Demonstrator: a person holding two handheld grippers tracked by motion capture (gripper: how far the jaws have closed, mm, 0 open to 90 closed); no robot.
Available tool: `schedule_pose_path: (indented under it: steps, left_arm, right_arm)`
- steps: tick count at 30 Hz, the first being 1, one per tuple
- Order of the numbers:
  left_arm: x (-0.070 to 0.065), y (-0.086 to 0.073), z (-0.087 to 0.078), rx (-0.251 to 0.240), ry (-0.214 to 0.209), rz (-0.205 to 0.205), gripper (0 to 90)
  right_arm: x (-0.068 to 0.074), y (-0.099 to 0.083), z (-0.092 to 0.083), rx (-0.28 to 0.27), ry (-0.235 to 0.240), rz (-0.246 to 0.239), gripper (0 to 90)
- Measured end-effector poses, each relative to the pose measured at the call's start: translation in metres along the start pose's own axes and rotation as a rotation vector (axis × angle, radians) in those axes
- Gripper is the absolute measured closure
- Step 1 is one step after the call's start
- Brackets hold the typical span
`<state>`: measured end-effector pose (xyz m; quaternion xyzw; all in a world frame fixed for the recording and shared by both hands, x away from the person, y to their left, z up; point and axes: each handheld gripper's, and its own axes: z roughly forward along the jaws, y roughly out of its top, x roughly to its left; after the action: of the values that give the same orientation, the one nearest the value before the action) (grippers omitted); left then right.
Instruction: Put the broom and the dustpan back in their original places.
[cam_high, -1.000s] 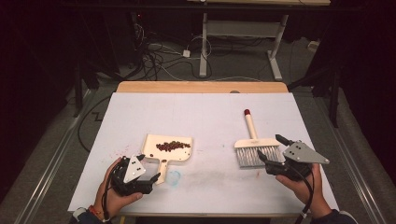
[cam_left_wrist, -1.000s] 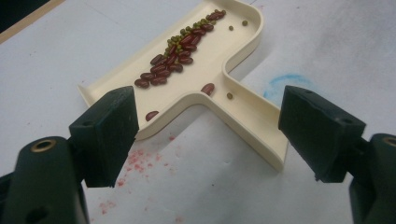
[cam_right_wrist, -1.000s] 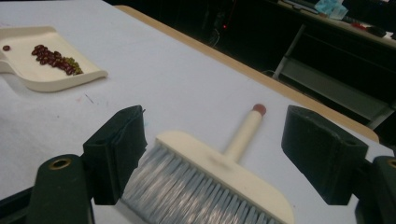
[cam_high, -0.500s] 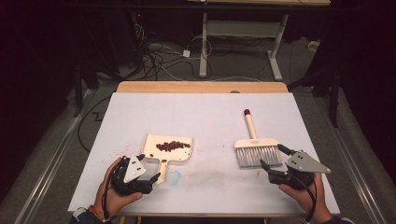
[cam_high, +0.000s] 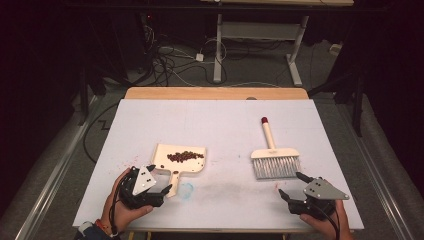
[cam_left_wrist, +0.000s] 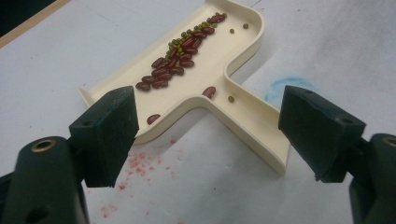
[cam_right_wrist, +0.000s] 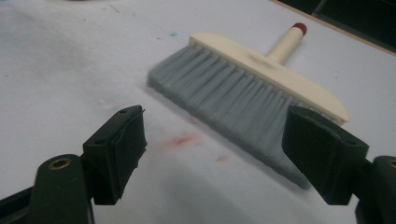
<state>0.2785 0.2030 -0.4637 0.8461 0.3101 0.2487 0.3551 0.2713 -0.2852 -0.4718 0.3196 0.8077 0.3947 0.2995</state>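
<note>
Lighting: white table (cam_high: 215, 125) evenly bright from overhead; surroundings dim, near black. Shadows: soft, short. Glare: none. Blur: brush (cam_right_wrist: 252, 93) beyond right gripper (cam_right_wrist: 224, 154) slightly soft; near jaws unsharp.

Desk (cam_high: 215, 125): white top, red and blue smudges. Cream dustpan (cam_left_wrist: 233, 88) holding beans (cam_left_wrist: 175, 58), its handle between the left jaws. Grey-bristled brush (cam_right_wrist: 252, 88) just ahead of the right jaws.

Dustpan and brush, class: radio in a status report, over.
Left gripper open at dustpan handle. Right gripper open, short of brush. Beans in pan. Nothing in the way.
</note>
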Motion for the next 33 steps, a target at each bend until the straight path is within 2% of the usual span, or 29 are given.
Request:
schedule_pose_path:
  steps: [5,9,12,33]
  left_arm:
    - [-0.001,-0.002,-0.002,0.005,0.003,0.001,19.7]
    - [-0.003,-0.001,-0.004,0.002,0.007,0.023,19.7]
    - [-0.003,-0.001,-0.004,-0.002,0.006,0.018,19.7]
    - [-0.002,-0.002,-0.001,0.010,0.004,0.016,19.7]
  right_arm:
    - [0.001,0.003,-0.001,-0.028,0.006,-0.009,21.3]
    - [0.002,0.005,-0.003,-0.050,0.005,-0.014,21.3]
    - [0.003,0.008,-0.006,-0.068,-0.004,-0.018,21.3]
    - [0.001,0.010,-0.009,-0.091,-0.016,-0.007,21.3]
